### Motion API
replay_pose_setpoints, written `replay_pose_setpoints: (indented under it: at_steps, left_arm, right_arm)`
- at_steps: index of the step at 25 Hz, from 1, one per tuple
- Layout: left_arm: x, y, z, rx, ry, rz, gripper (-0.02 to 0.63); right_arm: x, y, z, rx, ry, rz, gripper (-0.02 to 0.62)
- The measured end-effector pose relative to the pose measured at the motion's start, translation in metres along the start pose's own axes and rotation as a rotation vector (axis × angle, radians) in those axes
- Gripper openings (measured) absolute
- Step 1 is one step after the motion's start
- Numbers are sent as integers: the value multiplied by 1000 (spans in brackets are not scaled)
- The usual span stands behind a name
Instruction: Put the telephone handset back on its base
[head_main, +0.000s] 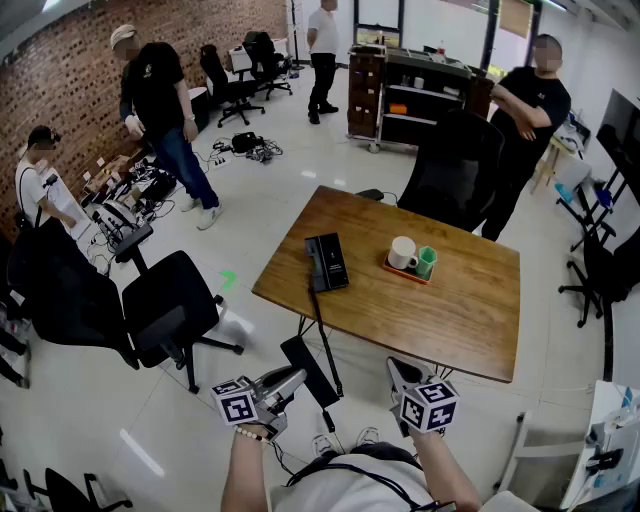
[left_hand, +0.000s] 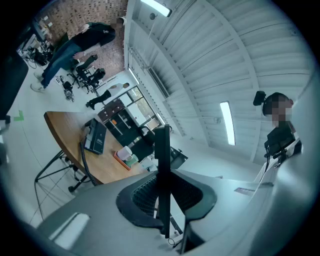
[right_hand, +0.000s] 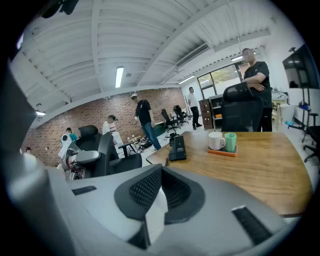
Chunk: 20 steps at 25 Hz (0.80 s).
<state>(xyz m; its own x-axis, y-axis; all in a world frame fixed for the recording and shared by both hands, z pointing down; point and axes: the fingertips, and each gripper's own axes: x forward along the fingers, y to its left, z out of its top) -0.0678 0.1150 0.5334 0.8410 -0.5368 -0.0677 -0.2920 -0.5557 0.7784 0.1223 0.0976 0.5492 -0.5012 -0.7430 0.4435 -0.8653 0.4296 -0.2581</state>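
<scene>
Black slab handset (left_hand: 162, 170), cord (head_main: 327, 345) attached, clamped in left gripper (head_main: 293, 379); right gripper (head_main: 398, 370) closed, empty.

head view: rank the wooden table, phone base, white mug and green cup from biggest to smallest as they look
1. wooden table
2. phone base
3. white mug
4. green cup, only slightly smaller than the mug; they stand side by side, so nearness plays no part

Wooden bench (head_main: 455, 320) carrying an orange tray (head_main: 399, 272) with a white mug (head_main: 402, 252) and green cup (head_main: 427, 261). A black chair (head_main: 165, 298) stands on the pale floor (head_main: 275, 180) at its left, a brick wall (head_main: 70, 80) lies beyond, and four people (head_main: 160, 100) are around.
</scene>
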Motion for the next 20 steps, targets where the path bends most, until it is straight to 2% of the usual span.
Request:
replay_pose_setpoints:
  at_steps: [12,20]
  left_arm:
    - [-5,20,16,29,67,-29,69]
    - [29,52,52,24,92,-31,69]
  right_arm:
    - [12,21,-8,10,-1,-19,2]
    - [52,3,14,22,-12,-17,2]
